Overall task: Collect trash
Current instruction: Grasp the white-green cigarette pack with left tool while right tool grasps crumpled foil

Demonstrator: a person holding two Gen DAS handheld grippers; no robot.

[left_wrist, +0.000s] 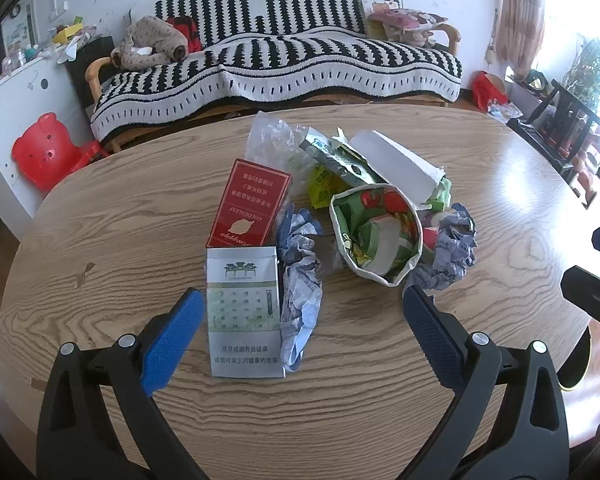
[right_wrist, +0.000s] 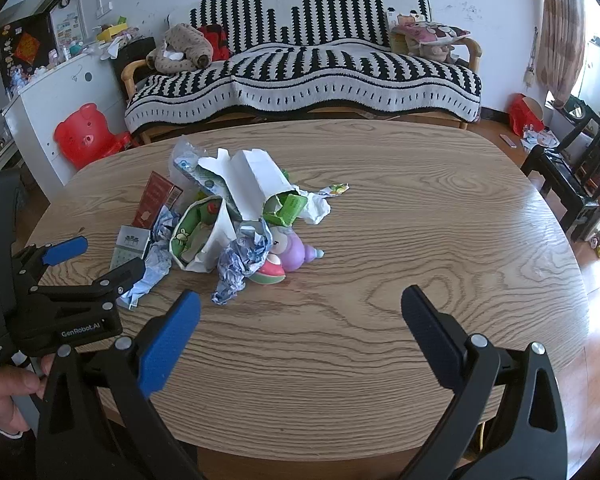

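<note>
Hovering over the table point(left_wrist: 100, 240), the left gripper point(left_wrist: 300, 320) gapes wide, holding nothing, its fingers either side of a silver pack point(left_wrist: 242, 312) and crumpled paper point(left_wrist: 300, 280); the trash lies heaped mid-table; a torn carton point(left_wrist: 376, 232) gapes toward the camera with a white scrap inside; a red pack point(left_wrist: 248, 204) lies behind; the right gripper point(right_wrist: 300, 320), likewise spread and empty, hangs over bare wood near a toy point(right_wrist: 288, 256).

A rounded, wood-grain table point(right_wrist: 380, 240) is carrying a trash heap: a silver-green cigarette pack point(left_wrist: 242, 312), red cigarette carton point(left_wrist: 250, 204), crumpled blue-white paper point(left_wrist: 300, 280) and purple plastic toy point(right_wrist: 290, 250) are lying directly on it.
</note>
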